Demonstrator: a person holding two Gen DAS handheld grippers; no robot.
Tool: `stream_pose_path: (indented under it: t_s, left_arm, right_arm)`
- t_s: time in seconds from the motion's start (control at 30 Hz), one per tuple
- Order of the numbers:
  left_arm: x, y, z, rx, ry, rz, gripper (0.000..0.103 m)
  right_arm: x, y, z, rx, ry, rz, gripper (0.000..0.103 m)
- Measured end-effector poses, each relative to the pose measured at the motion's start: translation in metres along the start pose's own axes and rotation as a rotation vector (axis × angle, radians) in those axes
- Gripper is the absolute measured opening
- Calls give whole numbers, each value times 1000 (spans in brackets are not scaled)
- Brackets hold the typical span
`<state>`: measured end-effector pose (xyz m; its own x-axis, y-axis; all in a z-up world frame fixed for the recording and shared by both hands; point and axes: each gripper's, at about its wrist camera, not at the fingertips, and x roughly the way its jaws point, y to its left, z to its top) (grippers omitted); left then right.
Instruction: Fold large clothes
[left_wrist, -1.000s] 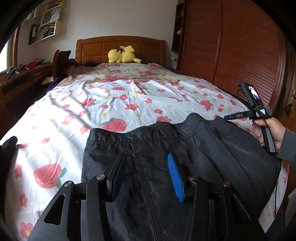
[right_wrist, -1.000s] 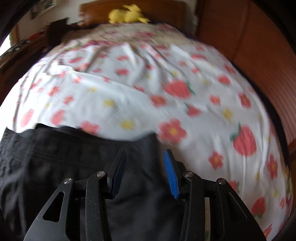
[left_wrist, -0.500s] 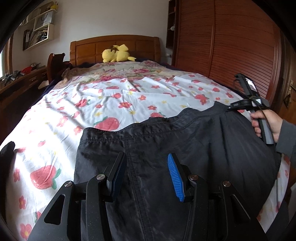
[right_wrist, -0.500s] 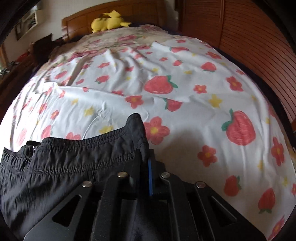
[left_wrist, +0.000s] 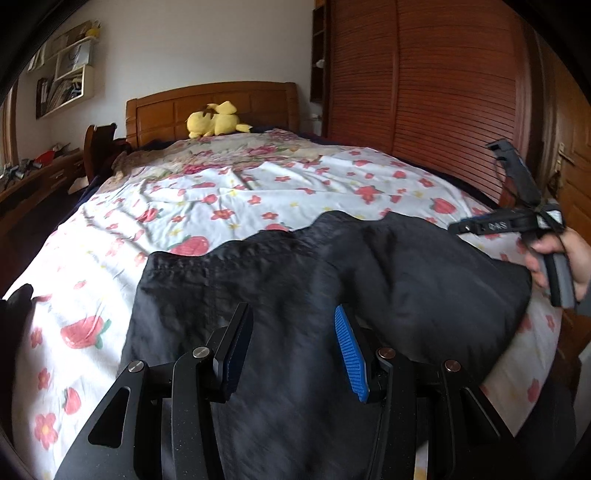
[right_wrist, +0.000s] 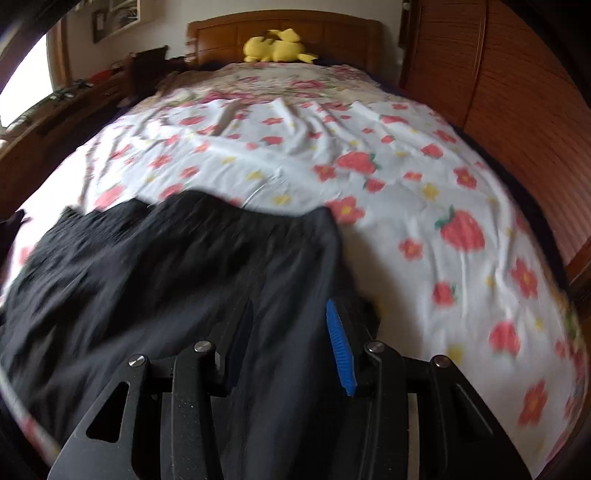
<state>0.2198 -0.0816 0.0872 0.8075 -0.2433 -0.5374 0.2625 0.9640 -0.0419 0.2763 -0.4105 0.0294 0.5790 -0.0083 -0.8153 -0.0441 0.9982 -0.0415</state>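
With nothing clamped, the left hand-held gripper (left_wrist: 291, 350) is hovering half-open and the right hand-held gripper (right_wrist: 288, 343) is opening over the black trousers (left_wrist: 295, 280); flatten before folding.

The large black nylon garment (left_wrist: 280, 295) runs off the bottom edge under both grippers; in the right wrist view its cloth and the strawberry-print white bedsheet (right_wrist: 424, 206) smear with blur.
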Motion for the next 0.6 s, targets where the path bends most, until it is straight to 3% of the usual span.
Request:
stream_pose_path:
  t_s: [0.17,0.3,0.43,0.6]
  left_arm:
    - [-23,-18,-12,9,-9,-8,48]
    - [-45,-34,-20,29,-18,-11,48]
    - [-60,-39,-27,24,-14,-3,48]
    - [-61,-39,-38,-11,34,-5,48]
  right_arm:
    - [-31,6,-46,-60,4,19,42]
    - [-33,2,-71,-82,36,-15,42]
    - [-14,-15,-100,-3,75,-8,42]
    - [-12,-18,-109,35,20,6,42]
